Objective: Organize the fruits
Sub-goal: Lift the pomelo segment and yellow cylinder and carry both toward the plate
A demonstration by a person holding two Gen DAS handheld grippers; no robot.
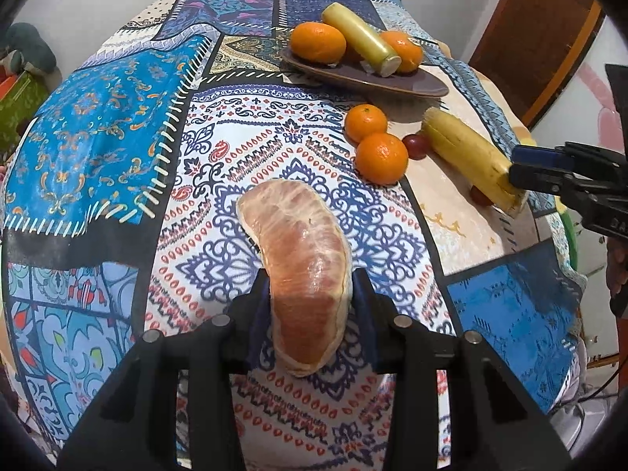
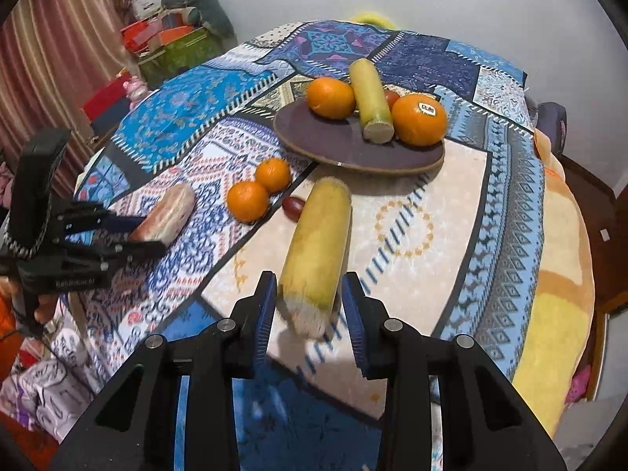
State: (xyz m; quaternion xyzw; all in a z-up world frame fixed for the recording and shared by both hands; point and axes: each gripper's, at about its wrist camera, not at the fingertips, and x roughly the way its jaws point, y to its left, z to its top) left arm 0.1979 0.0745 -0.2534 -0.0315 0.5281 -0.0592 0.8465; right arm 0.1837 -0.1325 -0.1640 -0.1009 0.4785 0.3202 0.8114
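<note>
My left gripper (image 1: 311,278) is shut on a peeled pinkish citrus segment (image 1: 302,243), held above the patterned tablecloth (image 1: 219,157); the same gripper (image 2: 145,235) and segment (image 2: 168,214) show at the left of the right wrist view. My right gripper (image 2: 310,286) is shut on the near end of a yellow sugarcane piece (image 2: 320,235), which also shows as the cane (image 1: 467,153) in the right gripper (image 1: 516,165). A brown plate (image 2: 333,145) holds two oranges (image 2: 330,97), another cane piece (image 2: 371,94) and a small red fruit (image 2: 391,98). Two mandarins (image 2: 248,201) lie on the cloth.
A small red fruit (image 2: 293,205) lies beside the held cane, another (image 1: 481,196) under its near end. The round table drops off at the right, over an orange blanket (image 2: 557,274). A box of clutter (image 2: 176,47) stands beyond the far left edge.
</note>
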